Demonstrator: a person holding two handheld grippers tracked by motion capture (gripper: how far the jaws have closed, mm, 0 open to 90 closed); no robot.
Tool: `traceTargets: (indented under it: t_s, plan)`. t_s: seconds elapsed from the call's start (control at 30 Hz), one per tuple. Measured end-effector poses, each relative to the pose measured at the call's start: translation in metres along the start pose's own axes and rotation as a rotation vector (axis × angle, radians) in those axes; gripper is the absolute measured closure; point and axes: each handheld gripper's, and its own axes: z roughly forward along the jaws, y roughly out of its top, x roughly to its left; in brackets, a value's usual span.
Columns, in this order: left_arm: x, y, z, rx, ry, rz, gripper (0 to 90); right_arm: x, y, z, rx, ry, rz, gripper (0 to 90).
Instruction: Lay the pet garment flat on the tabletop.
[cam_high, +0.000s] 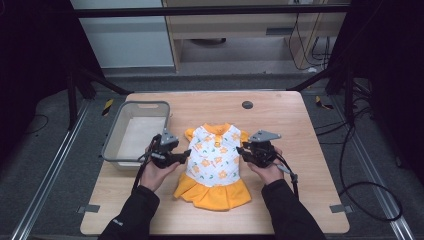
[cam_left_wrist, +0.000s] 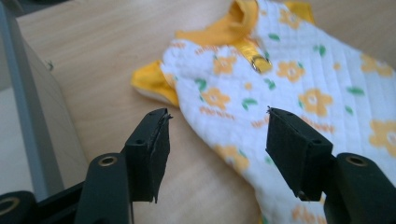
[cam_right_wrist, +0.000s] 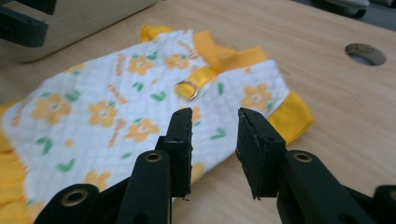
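A small dress, white with orange flowers and a yellow collar, sleeves and skirt, lies flat in the middle of the wooden table, collar towards the far side. My left gripper hovers at the dress's left edge, below the sleeve. Its jaws stand wide open over the white cloth, with nothing between them. At the dress's right edge is my right gripper. It is open with a narrower gap, just above the hem of the bodice near the right sleeve.
A grey plastic bin with nothing in it stands left of the dress, close behind my left gripper; its wall is near the left jaw. A round cable hole sits at the table's far middle. Bare wood lies to the right.
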Motion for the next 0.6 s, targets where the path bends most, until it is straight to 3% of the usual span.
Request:
traceTargets:
  t_s: [0.27, 0.47, 0.53, 0.6]
  plan:
    - [-0.023, -0.050, -0.018, 0.083, -0.038, 0.019, 42.6, 0.027, -0.037, -0.019, 0.077, 0.085, -0.022, 63.9]
    - [-0.026, -0.071, -0.028, 0.127, -0.037, 0.010, 52.7, 0.040, -0.062, -0.029, 0.125, 0.116, -0.029, 65.5]
    - [-0.024, -0.076, -0.027, 0.154, -0.052, -0.018, 56.8, 0.043, -0.070, -0.030, 0.149, 0.125, -0.024, 66.6]
    - [-0.025, -0.077, -0.026, 0.161, -0.067, -0.020, 61.4, 0.046, -0.077, -0.030, 0.185, 0.135, -0.021, 68.3]
